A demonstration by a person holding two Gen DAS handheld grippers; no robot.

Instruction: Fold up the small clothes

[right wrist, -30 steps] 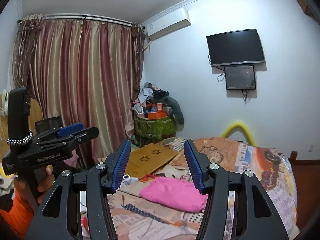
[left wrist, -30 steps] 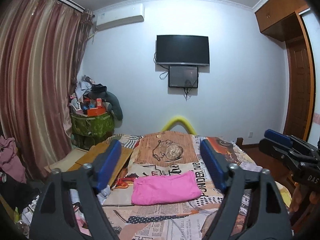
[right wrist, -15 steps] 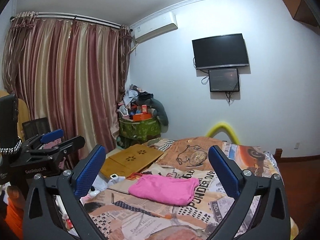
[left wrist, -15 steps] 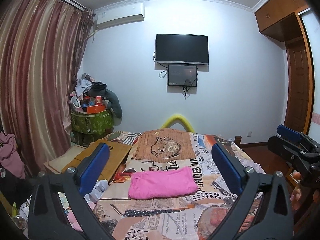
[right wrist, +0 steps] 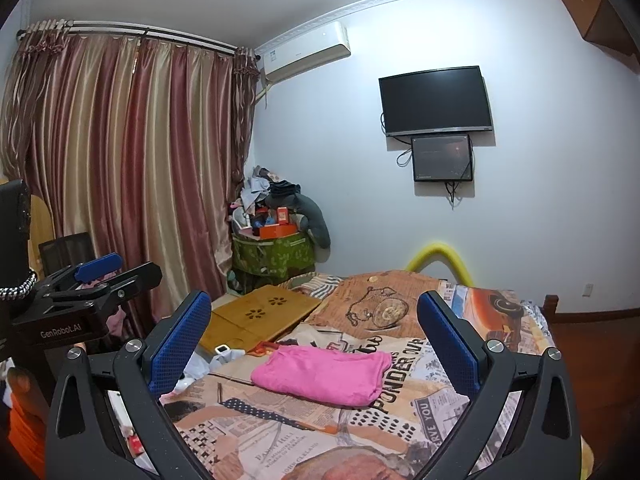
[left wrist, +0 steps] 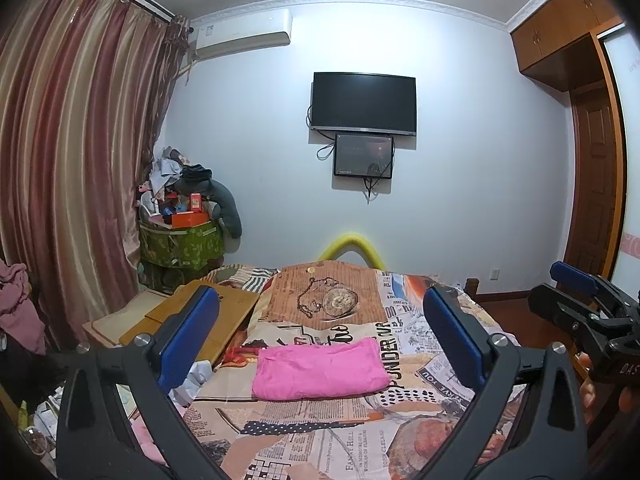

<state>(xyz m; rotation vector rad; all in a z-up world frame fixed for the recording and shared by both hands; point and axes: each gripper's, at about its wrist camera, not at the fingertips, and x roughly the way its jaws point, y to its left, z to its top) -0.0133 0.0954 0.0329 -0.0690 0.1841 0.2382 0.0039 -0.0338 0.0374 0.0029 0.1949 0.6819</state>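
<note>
A pink folded garment (left wrist: 320, 368) (right wrist: 324, 374) lies flat on the patterned bedspread (left wrist: 320, 440) (right wrist: 280, 432) in the middle of the bed. My left gripper (left wrist: 320, 340) hovers above and short of it, open wide with nothing between its blue pads. My right gripper (right wrist: 316, 340) stands open just as wide, also empty, a little back from the garment. Each gripper shows at the edge of the other's view: the right one at far right (left wrist: 580, 300), the left one at far left (right wrist: 96, 280), held by a hand.
A wooden lap desk (right wrist: 260, 316) lies at the bed's left side. A green bin piled with clutter (left wrist: 180, 240) stands by the striped curtain (left wrist: 72, 160). A TV (left wrist: 364, 104) hangs on the far wall. A wooden door (left wrist: 596, 200) is at right.
Both grippers have opened from partly closed to wide, the right one more. The right view has swung slightly, bringing the garment closer to centre. The garment has not moved.
</note>
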